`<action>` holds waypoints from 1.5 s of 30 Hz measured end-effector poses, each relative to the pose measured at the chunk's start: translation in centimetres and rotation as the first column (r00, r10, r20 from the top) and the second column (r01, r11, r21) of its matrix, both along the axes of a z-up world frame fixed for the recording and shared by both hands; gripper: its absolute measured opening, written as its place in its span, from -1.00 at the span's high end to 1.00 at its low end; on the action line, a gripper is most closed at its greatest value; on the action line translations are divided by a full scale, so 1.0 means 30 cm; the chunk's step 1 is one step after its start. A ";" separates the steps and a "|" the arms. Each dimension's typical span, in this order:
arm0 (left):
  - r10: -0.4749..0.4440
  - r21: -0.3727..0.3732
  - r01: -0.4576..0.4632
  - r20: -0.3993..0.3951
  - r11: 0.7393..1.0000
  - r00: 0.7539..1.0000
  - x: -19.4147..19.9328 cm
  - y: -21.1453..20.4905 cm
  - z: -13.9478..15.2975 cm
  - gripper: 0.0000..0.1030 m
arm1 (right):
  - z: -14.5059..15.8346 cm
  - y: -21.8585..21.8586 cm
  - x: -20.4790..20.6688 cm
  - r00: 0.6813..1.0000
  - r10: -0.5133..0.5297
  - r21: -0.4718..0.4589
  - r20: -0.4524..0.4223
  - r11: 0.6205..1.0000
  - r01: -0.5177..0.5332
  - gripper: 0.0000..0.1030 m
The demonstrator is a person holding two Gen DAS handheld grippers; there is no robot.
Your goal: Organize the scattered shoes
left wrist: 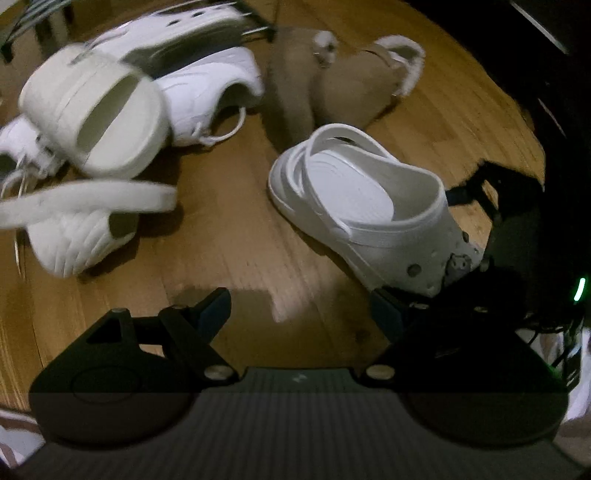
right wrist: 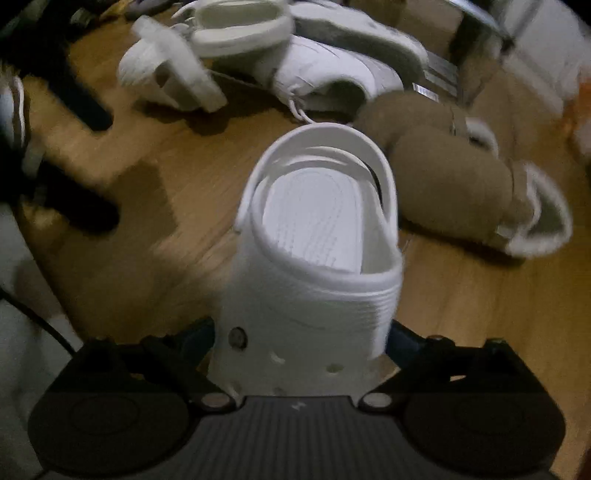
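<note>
- The right gripper (right wrist: 301, 354) is seen with jaws spread wide, straddling the toe of a white clog (right wrist: 317, 236); whether the pads press cannot be told
- The left gripper (left wrist: 299, 306) is held wide open and empty, just beside the clog
- The clog is set on the wooden floor (right wrist: 155, 192), near tan slippers (right wrist: 454, 184) and white sneakers (right wrist: 332, 70)
- Its long axis is aligned with the right gripper, heel strap pointing away
- Judged: a single-shoe placing step; next, a mate must be found and laid parallel

I'm looking down at a wooden floor (left wrist: 236, 236) filling the frame, planks running on a diagonal. Upper left, a wire rack (left wrist: 22, 18) pokes in at the edge. Far right, a small green light (left wrist: 579, 290) glows against a dark shape.
</note>
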State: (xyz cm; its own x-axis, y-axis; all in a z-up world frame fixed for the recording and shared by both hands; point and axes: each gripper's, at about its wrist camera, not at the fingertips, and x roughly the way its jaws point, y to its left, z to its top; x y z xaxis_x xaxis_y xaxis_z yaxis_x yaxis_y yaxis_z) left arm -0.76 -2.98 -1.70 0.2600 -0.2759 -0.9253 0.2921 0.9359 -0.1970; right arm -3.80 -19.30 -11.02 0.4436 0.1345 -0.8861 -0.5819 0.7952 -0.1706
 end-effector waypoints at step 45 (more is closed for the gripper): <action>0.167 -0.218 -0.139 0.114 0.966 0.979 0.254 -0.046 -0.118 -0.71 | 0.266 -0.435 0.570 0.737 -0.646 0.414 -0.200 0.626 0.661 -0.32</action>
State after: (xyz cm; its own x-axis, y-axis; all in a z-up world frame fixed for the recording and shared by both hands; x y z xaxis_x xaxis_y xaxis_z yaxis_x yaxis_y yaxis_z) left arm 6.86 -4.36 -5.23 0.4288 -0.4060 -0.8071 0.1845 0.9139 -0.3617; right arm 13.30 -32.34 -3.03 0.5414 0.1853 -0.8201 0.1209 0.9481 0.2941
